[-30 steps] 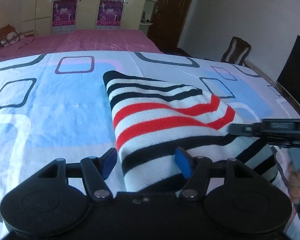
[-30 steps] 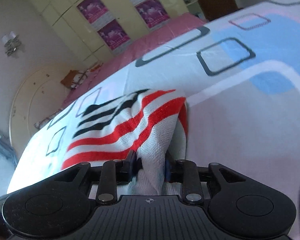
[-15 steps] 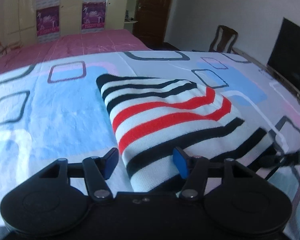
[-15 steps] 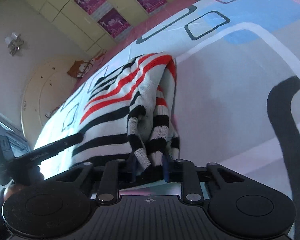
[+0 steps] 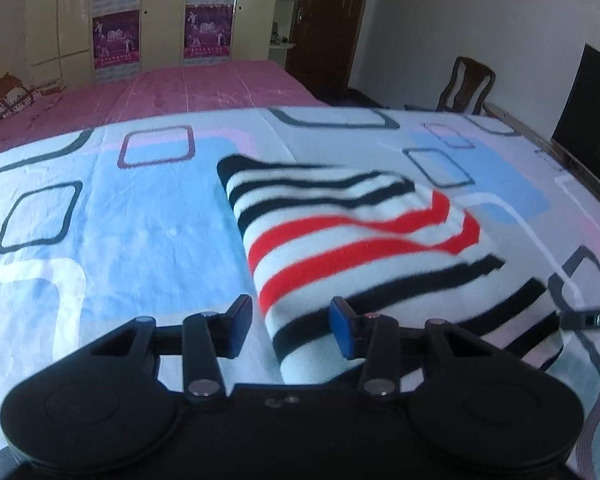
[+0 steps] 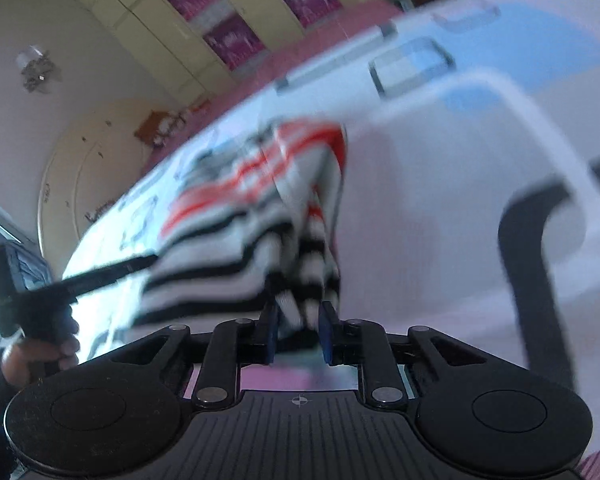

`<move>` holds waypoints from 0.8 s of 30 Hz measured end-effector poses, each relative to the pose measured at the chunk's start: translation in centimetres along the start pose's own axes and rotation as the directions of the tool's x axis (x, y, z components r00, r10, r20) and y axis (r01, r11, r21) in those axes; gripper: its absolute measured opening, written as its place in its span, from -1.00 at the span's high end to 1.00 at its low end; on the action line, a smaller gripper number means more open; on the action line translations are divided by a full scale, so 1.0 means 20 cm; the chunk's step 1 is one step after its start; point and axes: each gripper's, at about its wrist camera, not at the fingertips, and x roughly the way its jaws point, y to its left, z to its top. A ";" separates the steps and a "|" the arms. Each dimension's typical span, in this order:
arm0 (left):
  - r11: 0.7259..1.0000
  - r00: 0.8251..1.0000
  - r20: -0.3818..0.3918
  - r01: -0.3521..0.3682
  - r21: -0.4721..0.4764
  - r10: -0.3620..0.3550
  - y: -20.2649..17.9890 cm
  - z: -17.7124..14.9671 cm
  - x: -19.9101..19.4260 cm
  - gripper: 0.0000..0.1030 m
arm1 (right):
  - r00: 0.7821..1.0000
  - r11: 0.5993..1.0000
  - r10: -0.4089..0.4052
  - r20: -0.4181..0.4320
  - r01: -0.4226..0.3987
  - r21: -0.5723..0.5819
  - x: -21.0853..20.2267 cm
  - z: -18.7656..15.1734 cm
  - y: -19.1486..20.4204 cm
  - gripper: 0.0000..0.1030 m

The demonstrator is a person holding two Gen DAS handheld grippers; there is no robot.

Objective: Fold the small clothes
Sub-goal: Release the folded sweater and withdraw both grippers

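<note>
A small knit sweater [image 5: 352, 248] with black, white and red stripes lies folded on the patterned bedsheet [image 5: 100, 220]. My left gripper [image 5: 290, 322] is open, its blue pads on either side of the sweater's near left edge, holding nothing. My right gripper [image 6: 298, 332] has its pads slightly apart, with the sweater's striped hem [image 6: 300, 280] just in front of and between them. That view is blurred. The right gripper's tip shows at the right edge of the left wrist view [image 5: 592, 318]. The left gripper and a hand show in the right wrist view [image 6: 40, 304].
The bed carries a pink cover [image 5: 188, 88] further back. A wardrobe with purple posters [image 5: 160, 20] and a dark door [image 5: 324, 24] stand behind it. A wooden chair [image 5: 466, 88] and a dark screen [image 5: 588, 116] are at the right, past the bed's edge.
My right gripper has pulled back toward the sweater's near hem and its pads have parted slightly. The sweater has settled flatter. My left gripper has stayed open at the near left edge.
</note>
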 end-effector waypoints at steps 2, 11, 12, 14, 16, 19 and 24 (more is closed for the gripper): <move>1.000 1.000 0.011 0.002 -0.004 -0.002 -0.01 0.03 -0.01 0.16 | 0.999 0.998 -0.018 0.046 0.021 -0.055 -0.02 0.07 0.05 0.02; 1.000 0.999 0.027 -0.020 -0.004 0.021 -0.08 0.15 0.09 0.16 | 0.989 0.982 -0.067 0.129 0.088 -0.164 0.23 0.31 0.21 -0.14; 1.000 0.999 0.027 -0.023 -0.006 0.023 -0.08 0.16 0.11 0.16 | 0.989 0.979 -0.073 0.130 0.096 -0.180 0.29 0.34 0.22 -0.14; 1.000 0.999 0.027 -0.026 -0.014 0.026 -0.09 0.18 0.14 0.16 | 0.988 0.969 -0.090 0.127 0.116 -0.219 0.37 0.39 0.25 -0.13; 0.999 0.999 0.029 -0.028 -0.017 0.028 -0.09 0.20 0.18 0.16 | 0.987 0.960 -0.101 0.123 0.129 -0.250 0.46 0.44 0.27 -0.13; 0.999 0.999 0.034 -0.032 -0.026 0.033 -0.10 0.23 0.23 0.16 | 0.985 0.945 -0.119 0.124 0.151 -0.292 0.57 0.48 0.30 -0.13; 0.997 0.998 0.042 -0.046 -0.058 0.048 -0.08 0.27 0.33 0.16 | 0.982 0.942 -0.124 0.141 0.161 -0.296 0.69 0.53 0.29 -0.13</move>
